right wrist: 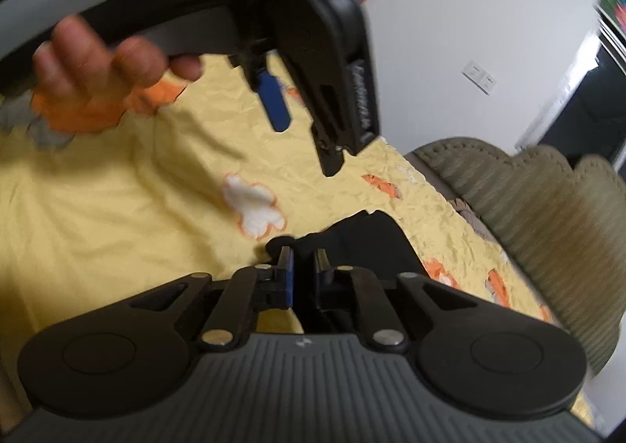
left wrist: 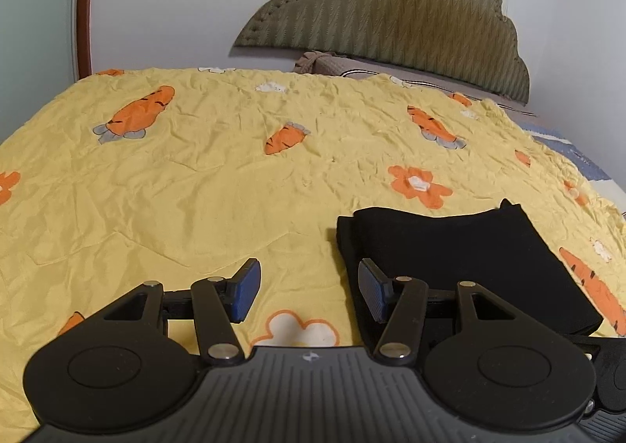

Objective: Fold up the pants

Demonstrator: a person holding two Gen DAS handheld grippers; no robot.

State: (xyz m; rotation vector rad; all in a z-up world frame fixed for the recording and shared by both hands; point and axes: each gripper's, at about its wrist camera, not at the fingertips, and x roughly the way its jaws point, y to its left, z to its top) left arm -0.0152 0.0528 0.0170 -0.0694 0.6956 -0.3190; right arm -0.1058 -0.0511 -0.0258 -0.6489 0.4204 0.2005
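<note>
The black pants [left wrist: 461, 259] lie folded into a compact rectangle on the yellow carrot-print bedspread [left wrist: 219, 192]. My left gripper [left wrist: 309, 290] is open and empty, just above the bedspread at the fold's left edge. My right gripper [right wrist: 303, 271] has its jaws close together on black cloth of the pants [right wrist: 367, 243], which runs between the pads. The left gripper [right wrist: 297, 110] and the hand holding it also show in the right wrist view, above the bedspread.
A padded olive headboard [left wrist: 403, 16] leans on the wall at the far end, with a brown pillow [left wrist: 324, 61] below it. A grey-blue blanket [left wrist: 575, 153] edges the bedspread at right. The bedspread spreads wide to the left.
</note>
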